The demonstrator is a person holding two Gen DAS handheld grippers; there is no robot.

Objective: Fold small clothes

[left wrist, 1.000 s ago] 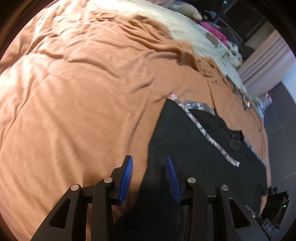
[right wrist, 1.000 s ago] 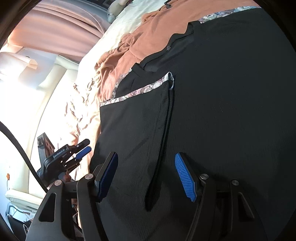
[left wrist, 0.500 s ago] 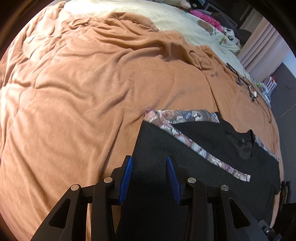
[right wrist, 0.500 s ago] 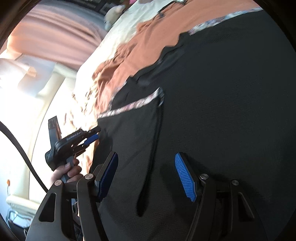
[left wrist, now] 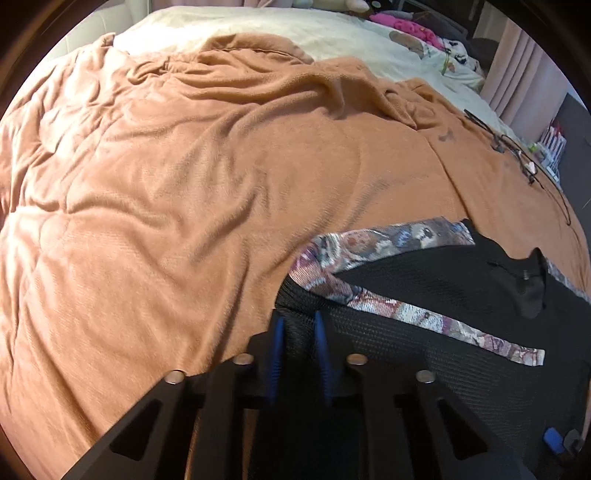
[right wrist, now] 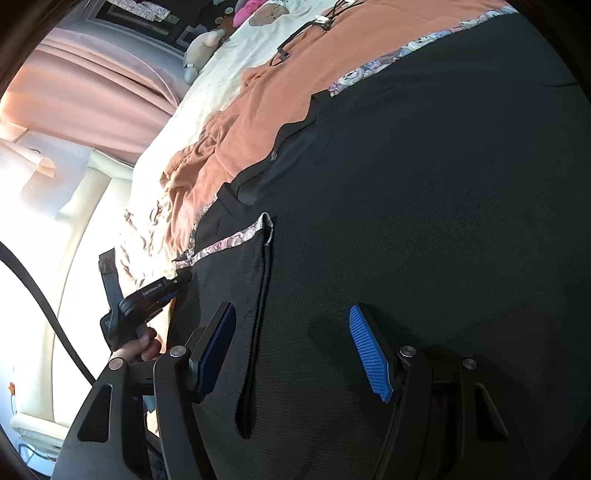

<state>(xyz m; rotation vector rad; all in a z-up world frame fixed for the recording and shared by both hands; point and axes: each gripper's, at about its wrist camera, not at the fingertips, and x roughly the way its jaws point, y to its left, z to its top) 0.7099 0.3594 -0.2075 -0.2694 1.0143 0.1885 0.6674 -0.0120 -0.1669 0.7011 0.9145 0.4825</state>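
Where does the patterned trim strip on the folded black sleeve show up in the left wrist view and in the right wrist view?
Left wrist view: the patterned trim strip runs diagonally right of centre, from just above the left gripper down toward the right edge.
Right wrist view: the strip sits left of centre, above the open right gripper.
Shared landmark: the black collar against the orange blanket.

Home bedroom: a bed (left wrist: pixel 332 40) fills the frame, rumpled orange blanket (left wrist: pixel 184 166) over a cream sheet, pink curtains (right wrist: pixel 92 85) upper left in right view (daylight behind), stuffed toy (right wrist: pixel 203 44) near top, pink clothing heap (left wrist: pixel 410 26) upper right.
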